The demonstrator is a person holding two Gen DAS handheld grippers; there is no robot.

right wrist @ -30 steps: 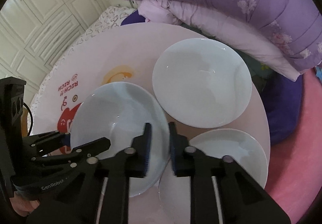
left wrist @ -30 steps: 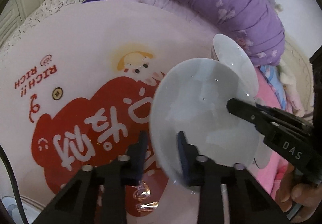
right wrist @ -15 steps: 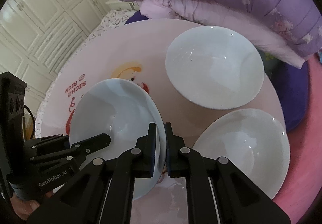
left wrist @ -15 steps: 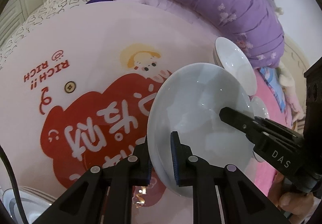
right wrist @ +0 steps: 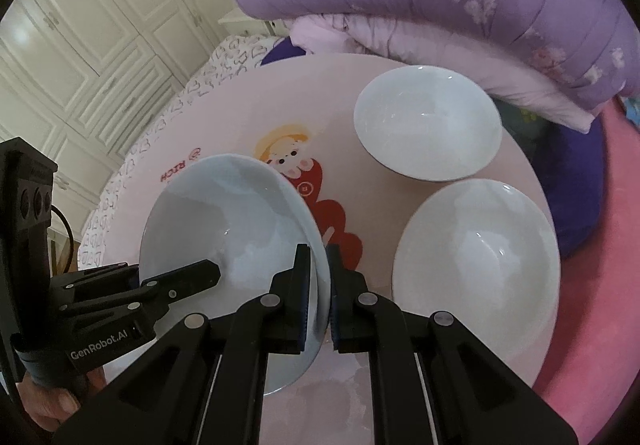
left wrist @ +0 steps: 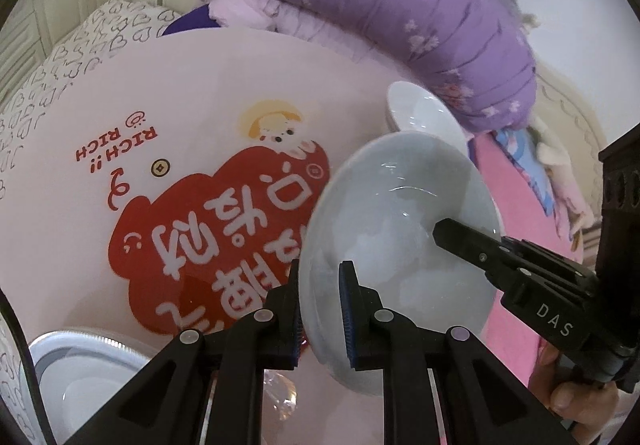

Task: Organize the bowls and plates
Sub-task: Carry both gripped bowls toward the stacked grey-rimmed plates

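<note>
Pads of the left hand-held gripper (left wrist: 320,309) and the right hand-held gripper (right wrist: 319,295) pinch opposite rims of one pale bowl (right wrist: 232,245), tilted above the worktop (right wrist: 360,149). At two o'clock, a second bowl (right wrist: 428,125) and third bowl (right wrist: 476,265) sit unstacked, so sorting has barely begun.

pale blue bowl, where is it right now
The pale blue bowl is held tilted above the round table, pinched at opposite rims by the left gripper and right gripper.
</note>
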